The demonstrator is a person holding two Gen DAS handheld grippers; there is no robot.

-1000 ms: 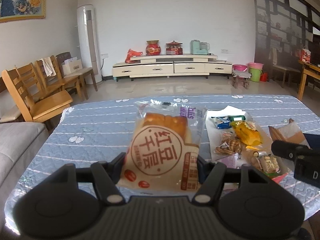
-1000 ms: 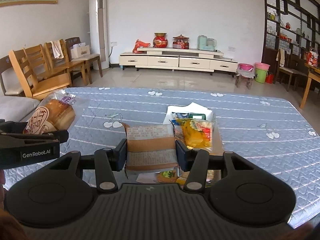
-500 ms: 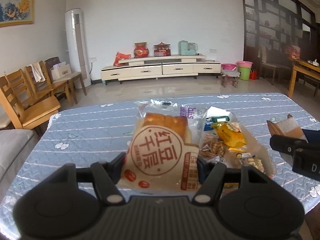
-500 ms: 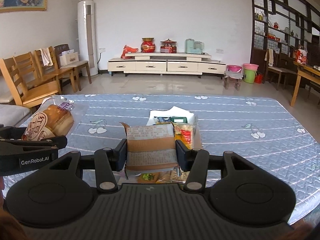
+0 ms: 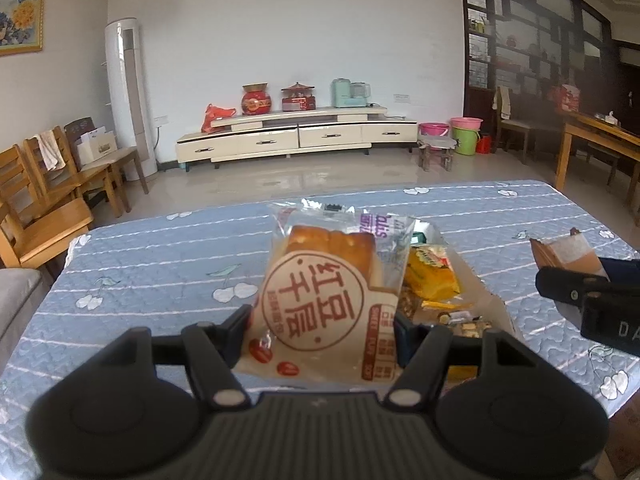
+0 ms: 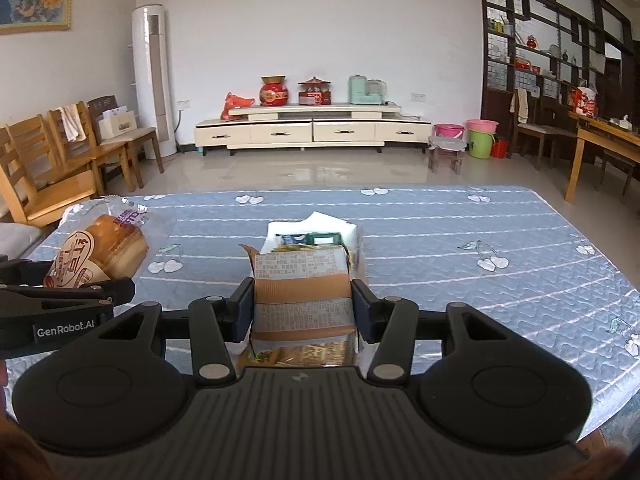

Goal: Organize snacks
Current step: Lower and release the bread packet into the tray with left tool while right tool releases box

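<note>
Gripping a clear-wrapped bread packet (image 5: 328,304), the left claw (image 5: 322,332) matches the right claw (image 6: 303,312), clamping a brown-banded packet (image 6: 303,292).

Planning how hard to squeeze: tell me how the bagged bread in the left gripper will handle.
The bread bag is probably soft and crushable: a puffy loaf shows through the clear top. Its glossy film may slip between the left gripper pads. It likely weighs little, standing upright in a low pinch.

White wall (image 5: 280,20) at twelve o'clock, cream TV cabinet (image 5: 296,138) beneath. Glossy tiled floor (image 5: 300,180) catching daylight. Wooden chairs (image 5: 48,184) at nine, dark shelving (image 5: 532,52) at two.
</note>
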